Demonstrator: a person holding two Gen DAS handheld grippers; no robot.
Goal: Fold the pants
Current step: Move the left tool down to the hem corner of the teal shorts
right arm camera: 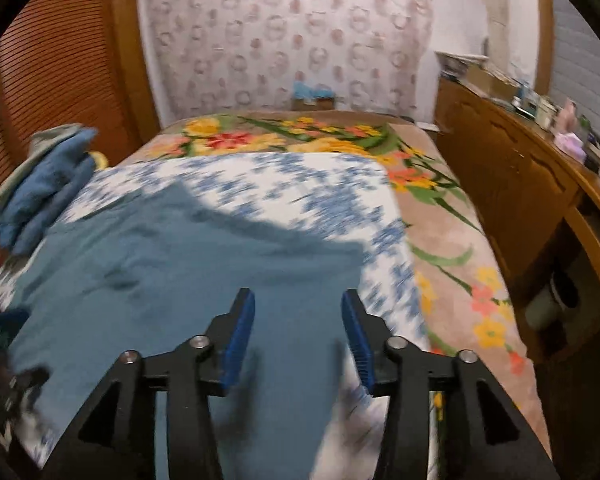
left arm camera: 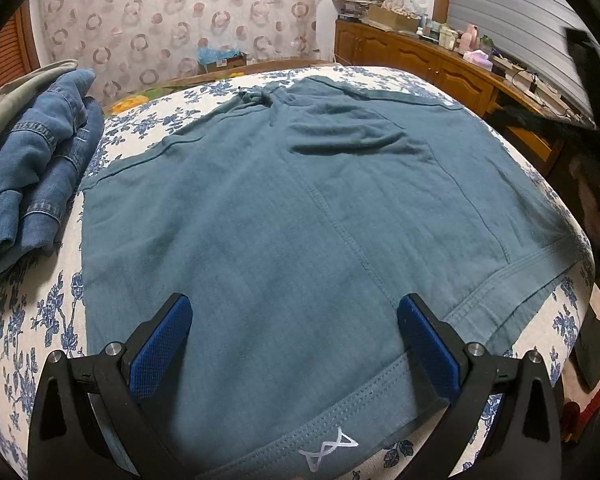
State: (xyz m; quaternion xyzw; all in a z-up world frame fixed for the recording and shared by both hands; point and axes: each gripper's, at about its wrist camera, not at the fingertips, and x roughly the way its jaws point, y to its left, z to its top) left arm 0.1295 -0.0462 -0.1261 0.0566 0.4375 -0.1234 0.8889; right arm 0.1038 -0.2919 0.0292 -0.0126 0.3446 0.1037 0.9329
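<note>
Teal-blue pants (left arm camera: pixel 284 208) lie spread flat on a white cloth with blue flowers (left arm camera: pixel 40 320), waistband and drawstring at the far end, a hem with a white logo nearest me. My left gripper (left arm camera: pixel 294 308) hovers over the near hem with its blue pads wide apart and nothing between them. In the blurred right wrist view, the same pants (right arm camera: pixel 188 264) fill the lower left. My right gripper (right arm camera: pixel 298 304) hangs above their right edge, jaws apart, holding nothing.
A pile of folded denim and grey garments (left arm camera: pixel 32 168) sits at the left edge of the bed (right arm camera: pixel 452 248), which carries a floral blanket. A wooden cabinet (right arm camera: pixel 512 184) with clutter on top runs along the right. A patterned curtain hangs behind.
</note>
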